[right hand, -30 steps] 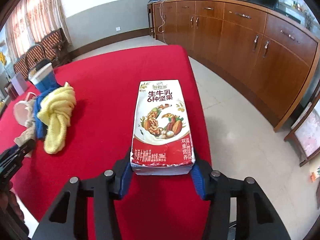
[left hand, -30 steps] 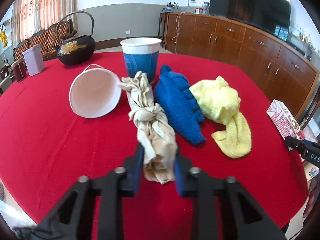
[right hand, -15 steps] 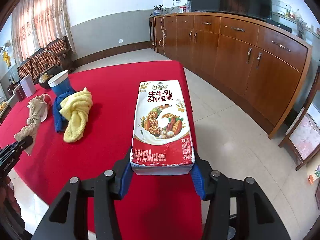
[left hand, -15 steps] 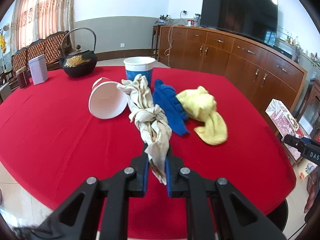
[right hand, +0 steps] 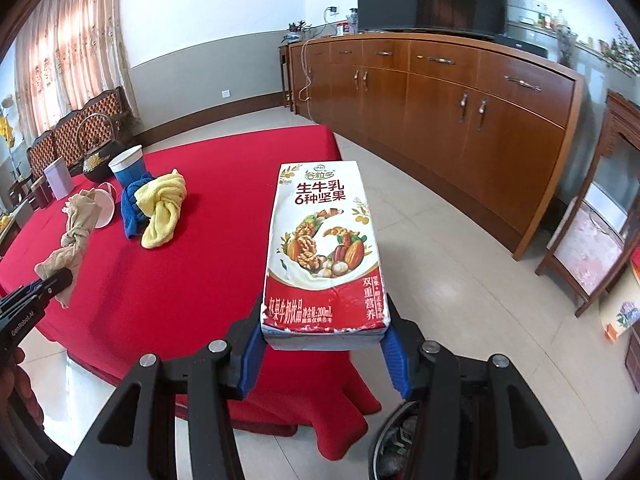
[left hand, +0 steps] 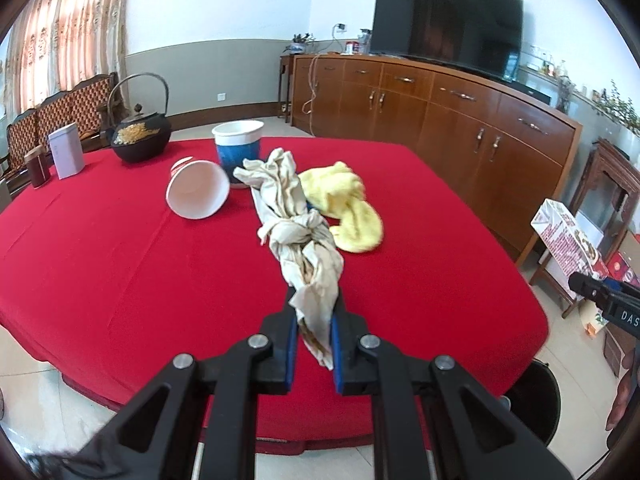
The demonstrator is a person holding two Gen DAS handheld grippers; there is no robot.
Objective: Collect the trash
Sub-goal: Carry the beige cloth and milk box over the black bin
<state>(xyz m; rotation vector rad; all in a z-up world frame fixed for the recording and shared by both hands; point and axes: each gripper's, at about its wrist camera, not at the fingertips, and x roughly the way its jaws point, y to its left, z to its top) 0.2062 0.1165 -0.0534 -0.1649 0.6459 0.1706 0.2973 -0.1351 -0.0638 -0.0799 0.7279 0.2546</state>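
Note:
My left gripper (left hand: 313, 334) is shut on a knotted beige cloth (left hand: 298, 232) and holds it lifted above the red table (left hand: 120, 260); the cloth also shows in the right wrist view (right hand: 74, 236). My right gripper (right hand: 324, 344) is shut on a red and white milk carton (right hand: 324, 248), held past the table's right edge over the floor; the carton also shows in the left wrist view (left hand: 566, 236). A black bin (right hand: 404, 436) with trash in it sits on the floor right under the right gripper, and it also shows in the left wrist view (left hand: 532, 396).
On the table lie a tipped white paper cup (left hand: 198, 190), an upright blue cup (left hand: 238, 152), a yellow cloth (left hand: 348, 208), a blue cloth (right hand: 130, 212), a black kettle (left hand: 140, 140) and two tins (left hand: 66, 156). A wooden sideboard (left hand: 440, 120) stands behind.
Both grippers have pulled back and up from the table. The beige cloth came off the table in my left gripper. The carton moved out past the table edge, above the bin.

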